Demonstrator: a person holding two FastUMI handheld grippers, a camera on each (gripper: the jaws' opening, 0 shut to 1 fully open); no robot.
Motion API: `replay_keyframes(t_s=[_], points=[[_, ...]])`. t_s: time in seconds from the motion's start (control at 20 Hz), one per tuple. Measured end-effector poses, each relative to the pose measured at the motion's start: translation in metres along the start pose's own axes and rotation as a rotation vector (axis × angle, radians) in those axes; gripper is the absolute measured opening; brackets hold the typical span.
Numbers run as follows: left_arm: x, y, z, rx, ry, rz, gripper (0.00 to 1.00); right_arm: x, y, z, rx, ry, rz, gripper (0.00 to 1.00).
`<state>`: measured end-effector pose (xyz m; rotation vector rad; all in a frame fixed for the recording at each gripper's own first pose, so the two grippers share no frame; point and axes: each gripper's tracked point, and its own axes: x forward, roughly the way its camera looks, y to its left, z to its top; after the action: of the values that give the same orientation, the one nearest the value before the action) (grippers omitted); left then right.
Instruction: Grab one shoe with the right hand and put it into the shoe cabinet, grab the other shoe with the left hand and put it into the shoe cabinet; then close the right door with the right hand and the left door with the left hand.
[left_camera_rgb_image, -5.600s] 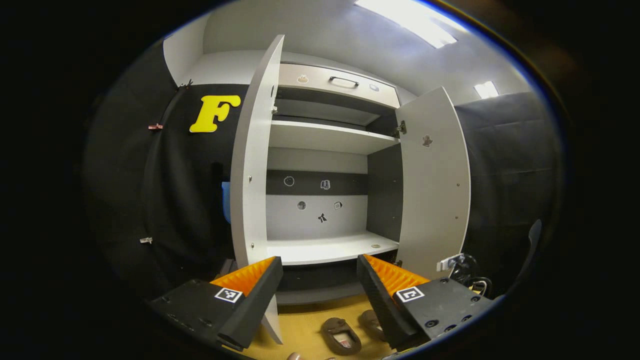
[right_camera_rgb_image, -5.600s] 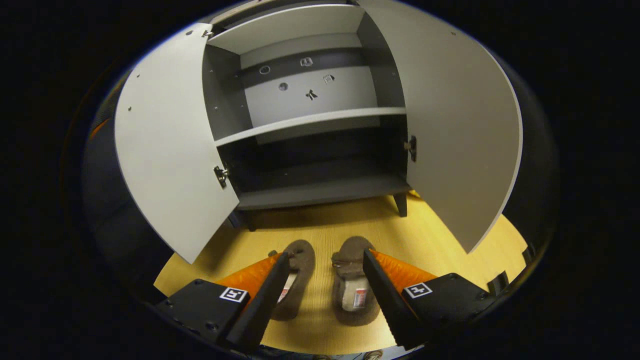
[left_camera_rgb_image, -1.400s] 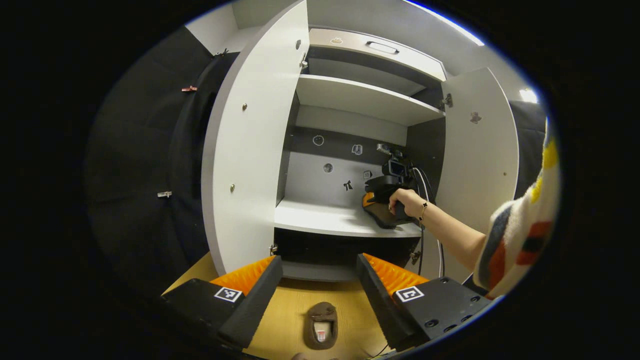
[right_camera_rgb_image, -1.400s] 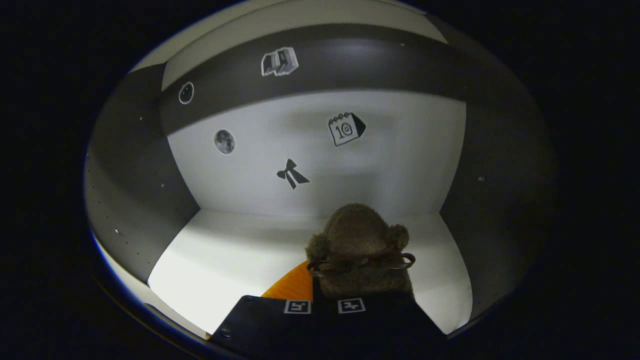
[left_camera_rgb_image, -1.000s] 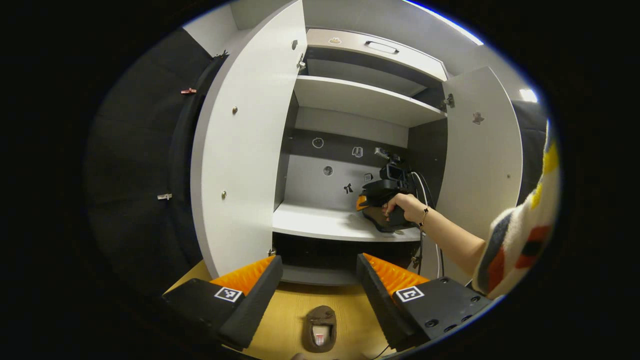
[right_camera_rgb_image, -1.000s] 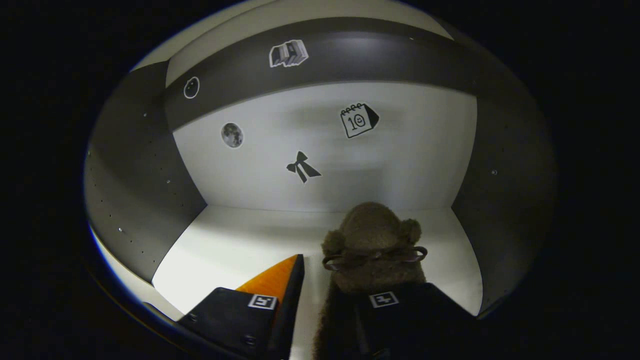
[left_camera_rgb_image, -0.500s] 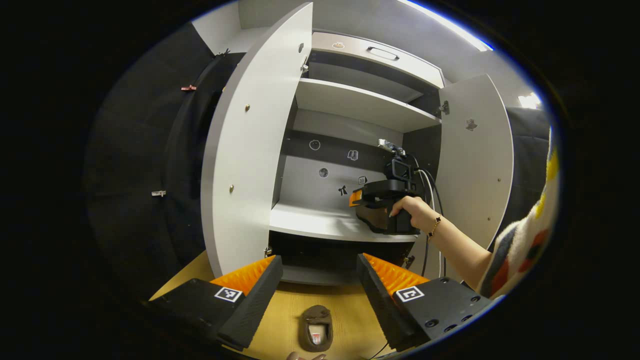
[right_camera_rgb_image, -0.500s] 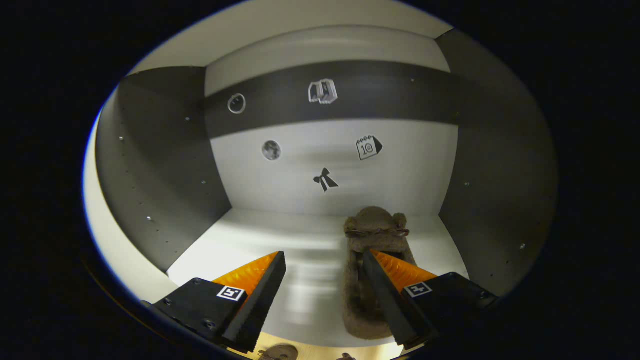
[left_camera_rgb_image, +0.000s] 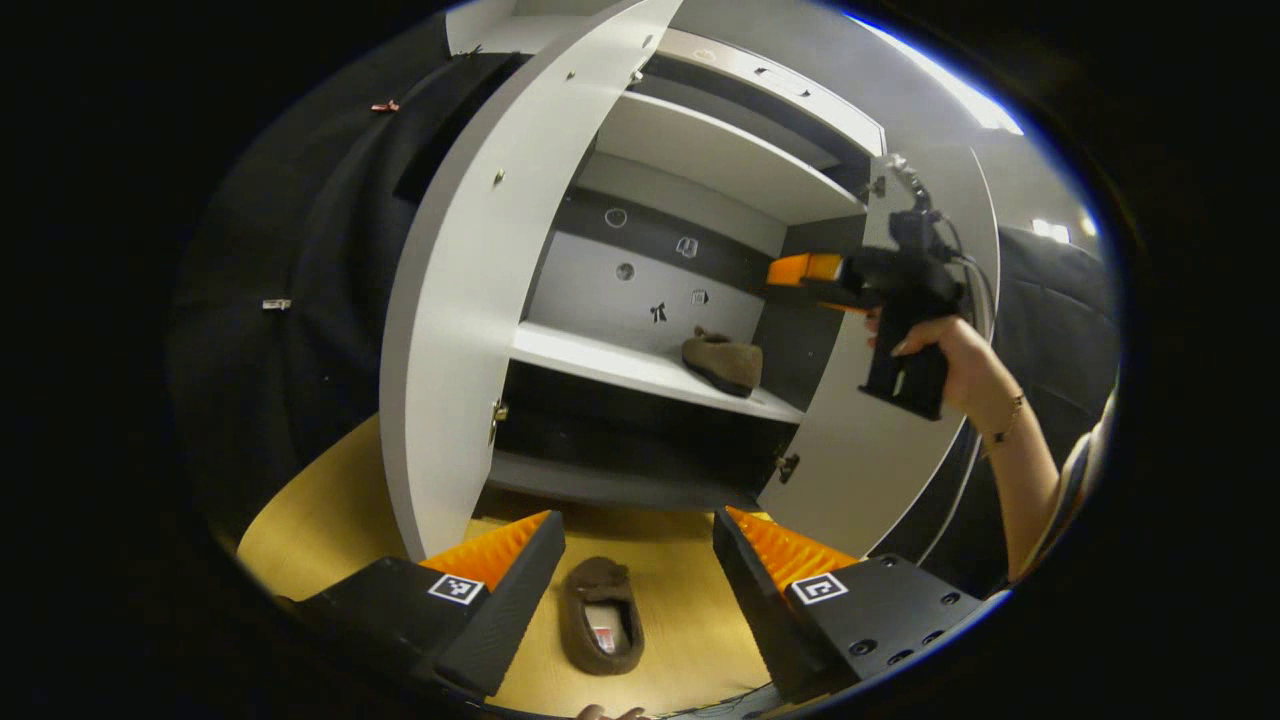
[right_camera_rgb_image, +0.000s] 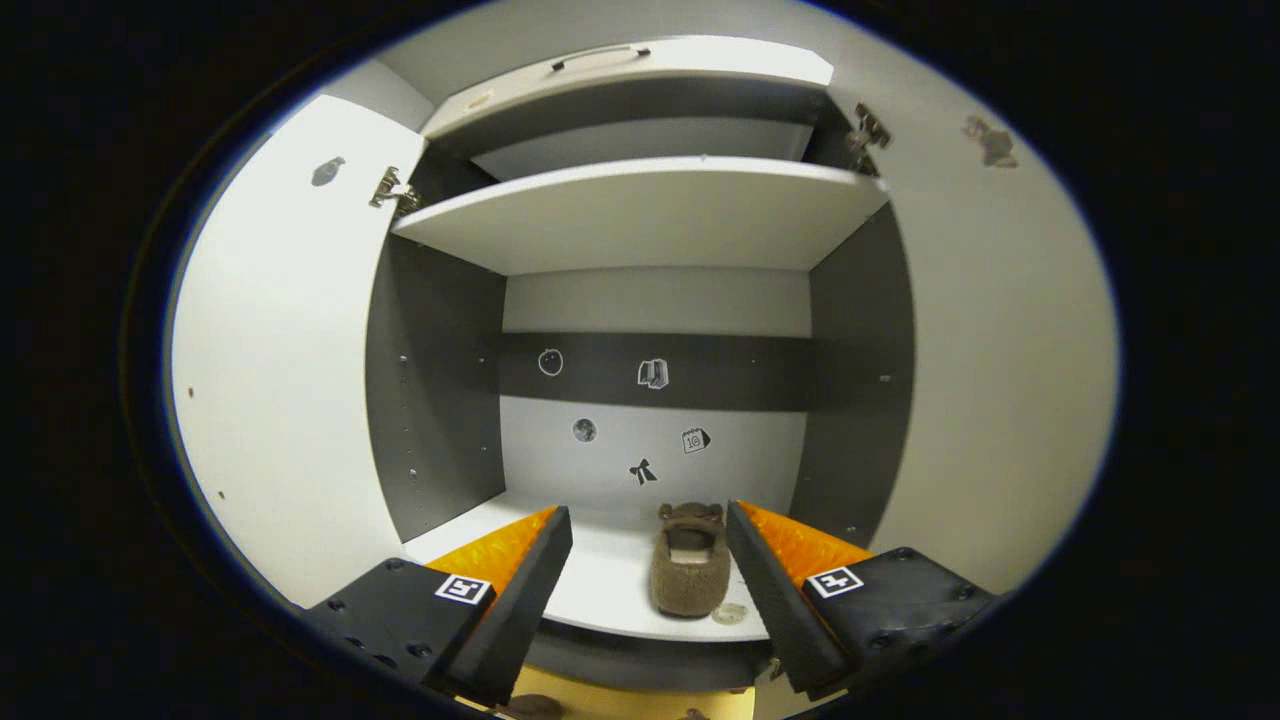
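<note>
I hold my right gripper (right_camera_rgb_image: 648, 590) with jaws spread and empty before the shoe cabinet (right_camera_rgb_image: 440, 330), one shoe (right_camera_rgb_image: 686, 570) resting on its shelf just ahead, while my left gripper (left_camera_rgb_image: 638, 585), jaws released, hovers over the other shoe (left_camera_rgb_image: 601, 628) on the floor, ready to grab it.

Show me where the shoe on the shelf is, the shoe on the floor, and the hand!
shoe on the shelf (left_camera_rgb_image: 722, 362), left gripper view, on its fuzzy top.
shoe on the floor (left_camera_rgb_image: 600, 628), left gripper view, on its opening.
hand (left_camera_rgb_image: 955, 360), left gripper view, on its back, gripping the handle.
</note>
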<state>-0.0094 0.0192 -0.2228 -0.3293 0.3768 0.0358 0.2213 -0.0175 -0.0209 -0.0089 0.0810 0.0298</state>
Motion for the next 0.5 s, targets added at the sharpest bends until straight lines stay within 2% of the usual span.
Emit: replay_keyframes(t_s=[0.15,0.3,0.4,0.5], points=[[0.015,0.017,-0.057,0.095,0.126,0.019,0.95,-0.055,0.002,0.0,0.036,-0.029,-0.006,0.99],[0.037,0.019,-0.106,0.165,0.226,-0.016,0.95,-0.098,-0.008,-0.005,0.012,-0.053,-0.051,0.98],[0.051,0.023,-0.126,0.129,0.255,-0.031,0.95,-0.125,-0.009,-0.016,-0.021,-0.038,-0.07,0.99],[0.067,0.033,-0.141,0.092,0.279,0.003,0.95,-0.145,-0.005,-0.024,-0.012,-0.02,-0.069,0.98]])
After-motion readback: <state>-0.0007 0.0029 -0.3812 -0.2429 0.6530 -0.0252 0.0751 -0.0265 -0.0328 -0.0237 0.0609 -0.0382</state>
